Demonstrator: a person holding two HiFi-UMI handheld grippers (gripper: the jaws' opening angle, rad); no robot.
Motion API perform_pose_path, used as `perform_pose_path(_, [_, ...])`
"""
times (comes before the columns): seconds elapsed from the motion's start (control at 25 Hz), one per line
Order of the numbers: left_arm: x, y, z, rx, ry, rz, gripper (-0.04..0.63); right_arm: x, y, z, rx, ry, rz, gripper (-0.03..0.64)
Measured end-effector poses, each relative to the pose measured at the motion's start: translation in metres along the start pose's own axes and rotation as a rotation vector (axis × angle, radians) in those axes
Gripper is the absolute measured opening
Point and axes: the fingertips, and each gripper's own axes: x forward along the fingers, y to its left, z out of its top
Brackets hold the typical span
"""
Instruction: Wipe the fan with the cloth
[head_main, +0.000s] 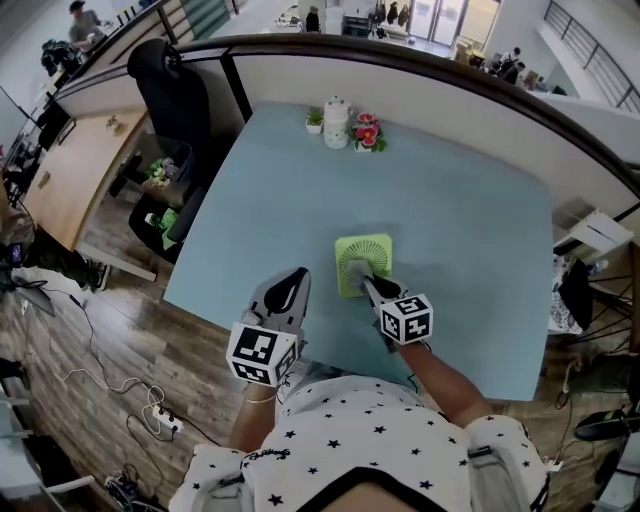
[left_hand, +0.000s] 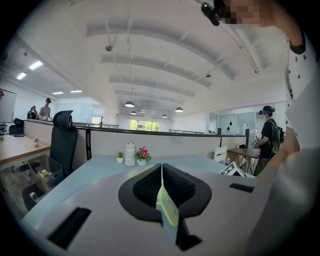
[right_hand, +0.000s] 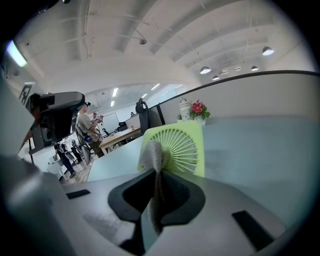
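Table (head_main: 470, 230): fan (head_main: 365, 250) just beyond right tongs' (head_main: 368, 282) cloth (right_hand: 152, 157)

The head view looks steeply down on the tabletop (head_main: 300, 200) from above the person's chest. The left claw (left_hand: 161, 171) view sits low, facing level across it. The right claw (right_hand: 156, 174) view sits close to the fan (right_hand: 184, 145), horizon slanted. All three share the far-edge flowers (head_main: 367, 132).

Bright, even office light from round ceiling lamps (left_hand: 129, 104) and far windows (left_hand: 145, 125). Shadows soft: faint one right of lime-green square plastic fan (head_main: 364, 265) on pale blue table (head_main: 470, 230). Heavy fisheye bend everywhere, black corners in both gripper views. Left claw (left_hand: 161, 172) and right claw (right_hand: 156, 172) sit close to lens, soft focus; background sharp enough.
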Motion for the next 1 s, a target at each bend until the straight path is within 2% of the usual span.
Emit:
perform_pose_path(0.48, [0.016, -0.021, 0.005, 0.024, 0.002, -0.073, 0.032, -0.031, -0.053, -0.004, 0.109, -0.041, -0.138, 0.032])
perform_pose_path(0.8, [0.010, -0.024, 0.005, 0.026, 0.002, -0.074, 0.032, -0.038, -0.052, -0.003, 0.120, -0.056, -0.147, 0.032])
perform_pose_path(1.0, [0.006, -0.025, 0.004, 0.021, 0.004, -0.070, 0.032, -0.040, -0.032, 0.006, 0.109, -0.081, -0.104, 0.032])
